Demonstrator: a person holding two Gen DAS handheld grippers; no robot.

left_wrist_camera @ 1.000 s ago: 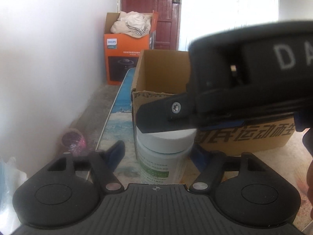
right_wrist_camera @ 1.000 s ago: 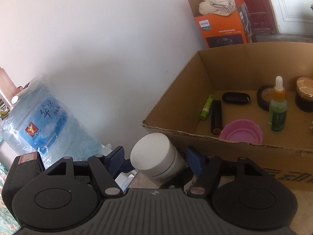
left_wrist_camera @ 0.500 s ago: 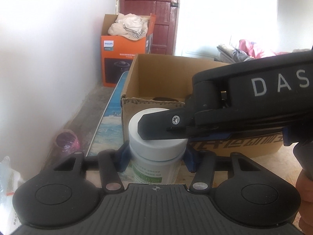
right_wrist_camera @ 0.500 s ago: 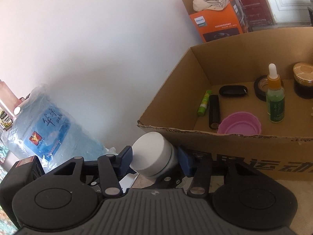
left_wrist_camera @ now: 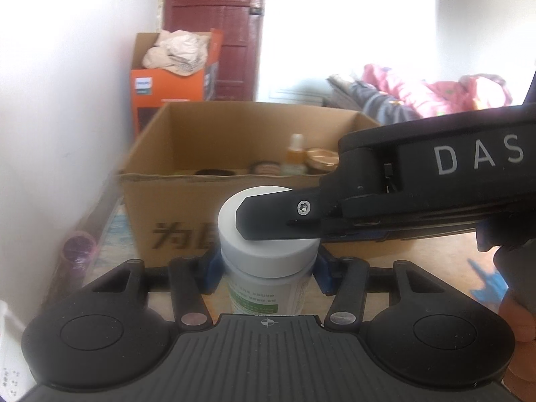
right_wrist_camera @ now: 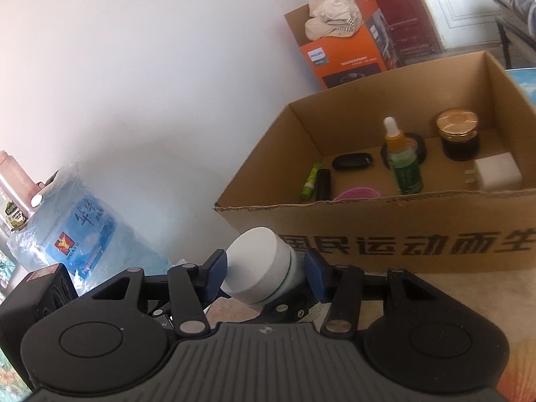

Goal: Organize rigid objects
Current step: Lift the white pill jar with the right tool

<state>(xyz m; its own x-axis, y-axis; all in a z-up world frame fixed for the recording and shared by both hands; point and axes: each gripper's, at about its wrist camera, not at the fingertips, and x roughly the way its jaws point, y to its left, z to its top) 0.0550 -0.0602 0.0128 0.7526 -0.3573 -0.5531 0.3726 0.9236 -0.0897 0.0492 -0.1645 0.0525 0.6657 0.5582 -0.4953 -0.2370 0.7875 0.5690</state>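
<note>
Both tongs are gripping one white-capped jar [left_wrist_camera: 268, 234] at lower centre: left tongs [left_wrist_camera: 266, 268] clamping the body, right tongs [right_wrist_camera: 264, 273] clamping the cap, probably a handover. The cardboard box [right_wrist_camera: 385, 231] is waiting just behind, likely its destination.

A plain white wall [right_wrist_camera: 150, 83] runs along the left. At its far end stands a dark red panelled wooden door [left_wrist_camera: 214, 33], with bright daylight washing out the white wall to the door's right. Just left of the door sits an orange printed carton [left_wrist_camera: 167, 90] stuffed with pale crumpled cloth [left_wrist_camera: 174, 52]. Against the wall nearer the camera leans a blue plastic water jug [right_wrist_camera: 80, 231].
</note>
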